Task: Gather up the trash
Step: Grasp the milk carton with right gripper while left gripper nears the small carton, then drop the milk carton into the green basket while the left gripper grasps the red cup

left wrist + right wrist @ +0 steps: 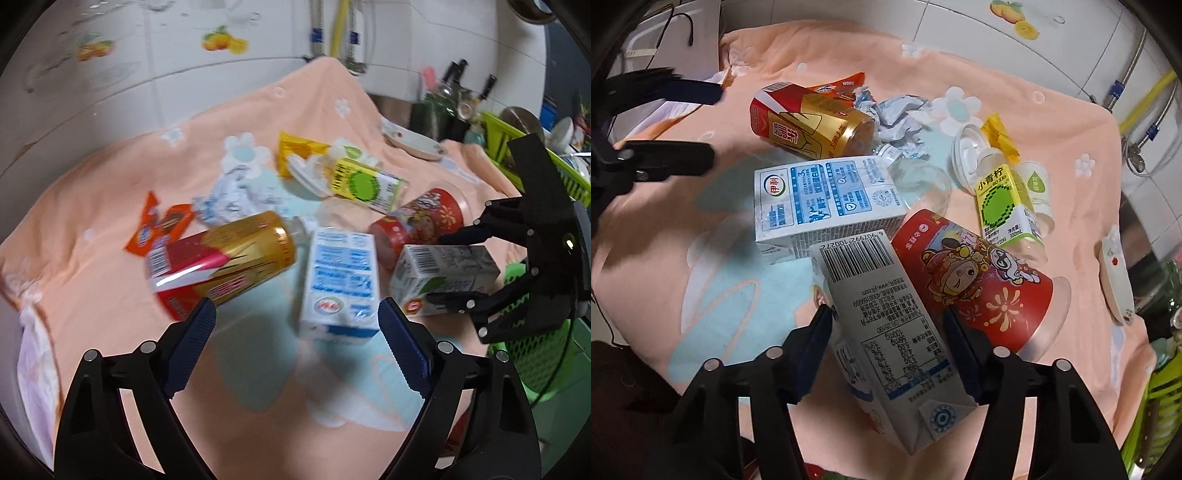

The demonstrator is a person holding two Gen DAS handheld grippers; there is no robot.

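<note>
Trash lies on a peach cloth (110,177): a gold and red can (225,254), a blue and white milk carton (340,280), a red cup (417,221), a yellow-green bottle (365,184), crumpled paper (232,199) and an orange wrapper (159,229). My left gripper (297,325) is open, just short of the blue carton. My right gripper (886,332) is shut on a grey-white milk carton (886,314), also seen in the left wrist view (443,277). The left gripper (665,129) shows open at the left of the right wrist view.
A green basket (535,343) stands at the cloth's right edge. A small white dish (413,142) lies at the far right, with a green dish rack (517,147) and knives behind it. A tiled wall runs along the back.
</note>
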